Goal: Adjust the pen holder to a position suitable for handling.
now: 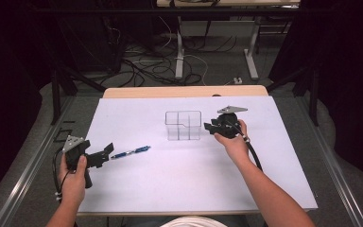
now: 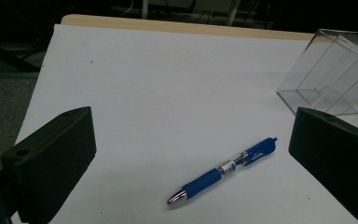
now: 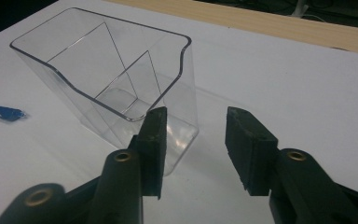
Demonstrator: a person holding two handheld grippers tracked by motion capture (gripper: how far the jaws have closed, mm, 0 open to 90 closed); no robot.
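Left gripper view looks straight down on the blue pen (image 2: 223, 170), which lies flat on the white table (image 2: 168, 84), its metal tip toward the camera and its clip end pointing away toward the clear organizer (image 2: 328, 74); nothing touches it. In the high view the pen (image 1: 131, 152) rests just beyond the left gripper (image 1: 105, 153), whose jaws stand wide apart and empty, aimed along the table at it. The step in hand looks like picking the pen up, and to do it well I would judge the jaws should come down so that they straddle the barrel across its length, near the middle by the clear section, low enough that the pads meet the barrel and not the table, and close squarely so the round body does not roll or squirt out. Further right, the right gripper (image 1: 211, 127) hovers just beside the organizer (image 1: 183, 126), jaws partly apart and holding nothing; in the right gripper view its jaws frame the container's near corner (image 3: 177, 121) without clearly touching it, seemingly ready to steady it. The organizer stands upright, thin walls dividing it into compartments, and every compartment seen is empty.
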